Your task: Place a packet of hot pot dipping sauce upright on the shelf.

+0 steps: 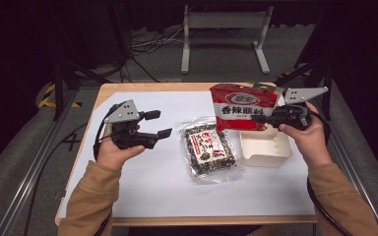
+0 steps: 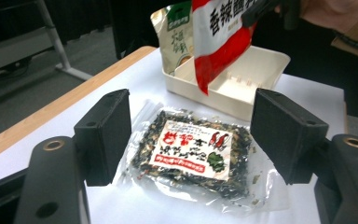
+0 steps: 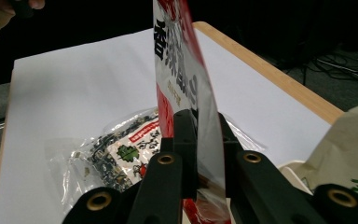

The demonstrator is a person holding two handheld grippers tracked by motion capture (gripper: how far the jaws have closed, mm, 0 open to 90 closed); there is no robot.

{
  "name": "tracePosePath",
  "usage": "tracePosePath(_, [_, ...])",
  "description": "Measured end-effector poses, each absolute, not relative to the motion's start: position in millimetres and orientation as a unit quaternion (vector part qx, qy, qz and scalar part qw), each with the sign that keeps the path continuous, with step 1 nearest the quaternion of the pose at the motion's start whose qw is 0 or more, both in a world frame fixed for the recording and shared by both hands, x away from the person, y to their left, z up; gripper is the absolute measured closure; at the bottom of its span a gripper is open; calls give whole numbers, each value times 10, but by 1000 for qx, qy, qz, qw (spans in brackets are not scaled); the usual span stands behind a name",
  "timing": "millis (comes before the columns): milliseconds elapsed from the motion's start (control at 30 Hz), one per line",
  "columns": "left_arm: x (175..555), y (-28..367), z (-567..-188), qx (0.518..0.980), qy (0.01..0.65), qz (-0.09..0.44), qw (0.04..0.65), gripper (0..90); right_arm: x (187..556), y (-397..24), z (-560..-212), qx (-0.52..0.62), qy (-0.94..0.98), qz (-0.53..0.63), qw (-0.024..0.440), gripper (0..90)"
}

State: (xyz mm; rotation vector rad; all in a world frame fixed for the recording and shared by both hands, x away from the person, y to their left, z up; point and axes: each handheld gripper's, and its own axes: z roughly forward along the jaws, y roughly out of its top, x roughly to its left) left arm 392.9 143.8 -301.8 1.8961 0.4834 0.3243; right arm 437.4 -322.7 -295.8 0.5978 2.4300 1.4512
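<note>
The left gripper (image 1: 157,124) hovers above the white-covered wooden bench (image 1: 142,191) at its left side, its black fingers (image 2: 106,135) spread wide apart with nothing between them. Just beyond them lies a flat clear plastic packet of dark dried seaweed flakes with a red-and-white label (image 1: 209,149), resting at the bench's middle. To its right sits a shallow cream plastic tray (image 1: 266,146). The right gripper (image 1: 258,118) has its fingers (image 3: 185,140) clamped on a glossy red-and-white seasoning pouch (image 1: 243,106), held upright above the tray's far edge. A beige-and-green pouch (image 2: 175,32) stands behind it.
</note>
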Motion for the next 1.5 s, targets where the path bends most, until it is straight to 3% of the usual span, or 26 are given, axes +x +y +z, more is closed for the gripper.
tracePosePath(933, [4126,1457,-3308,802,253,144,521,250,4648,-3713,-2955,253,816,494,163,837])
tracePosePath(1500, [4188,1453,-3384,806,267,107,517,239,4814,-3877,-3154,286,814,480,162,837])
